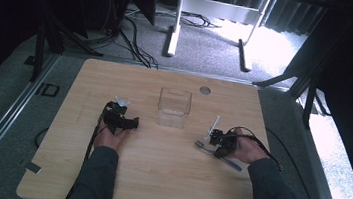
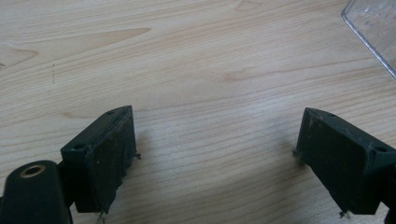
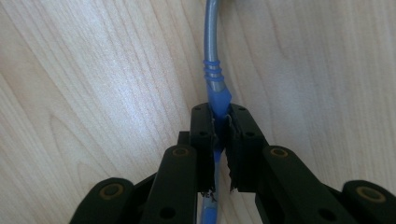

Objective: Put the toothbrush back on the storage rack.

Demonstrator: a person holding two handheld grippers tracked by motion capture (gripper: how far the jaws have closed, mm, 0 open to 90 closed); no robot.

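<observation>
A blue toothbrush (image 3: 215,88) is clamped by the right gripper (image 3: 220,126) on the counter (image 1: 165,179). The left gripper (image 2: 215,158) is held wide near a clear box (image 1: 174,107).

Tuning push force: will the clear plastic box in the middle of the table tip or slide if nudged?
The clear box looks thin-walled and empty, so probably light; it would likely slide on the smooth wooden table. It stands about as tall as it is wide, so a high push might tip it. A low push seems safer.
</observation>
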